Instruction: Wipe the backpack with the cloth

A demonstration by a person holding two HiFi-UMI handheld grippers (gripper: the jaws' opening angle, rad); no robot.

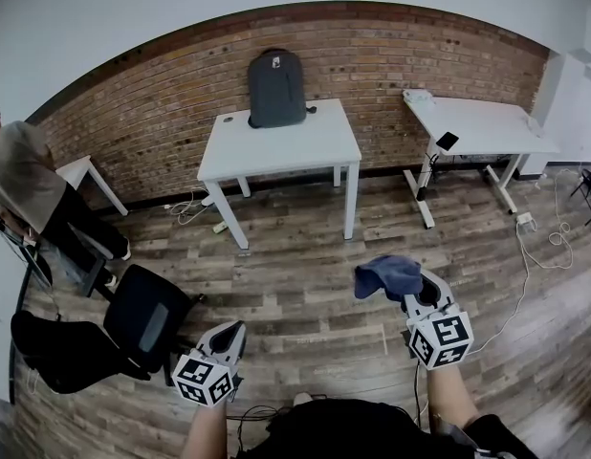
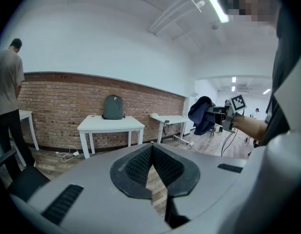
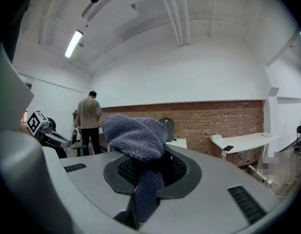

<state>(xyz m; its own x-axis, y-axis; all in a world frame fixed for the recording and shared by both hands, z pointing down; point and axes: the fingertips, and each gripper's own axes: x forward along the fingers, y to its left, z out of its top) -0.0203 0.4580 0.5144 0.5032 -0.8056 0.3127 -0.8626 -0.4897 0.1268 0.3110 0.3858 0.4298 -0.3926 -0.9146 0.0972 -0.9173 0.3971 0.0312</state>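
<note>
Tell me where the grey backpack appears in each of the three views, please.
Head view: the grey fabric backpack is at top centre, standing on the white rectangular table.
Left gripper view: the backpack is left of centre, on the same table.
Right gripper view: the backpack is near centre, partly hidden behind the dark blue terry cloth.
Shared landmark: the red brick wall behind it.

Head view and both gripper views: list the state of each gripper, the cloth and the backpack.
Left gripper: jaws shut, empty.
Right gripper: shut on the cloth.
Cloth: bunched, hanging out of the jaws.
Backpack: upright on the white table, against the brick wall, untouched.
</note>
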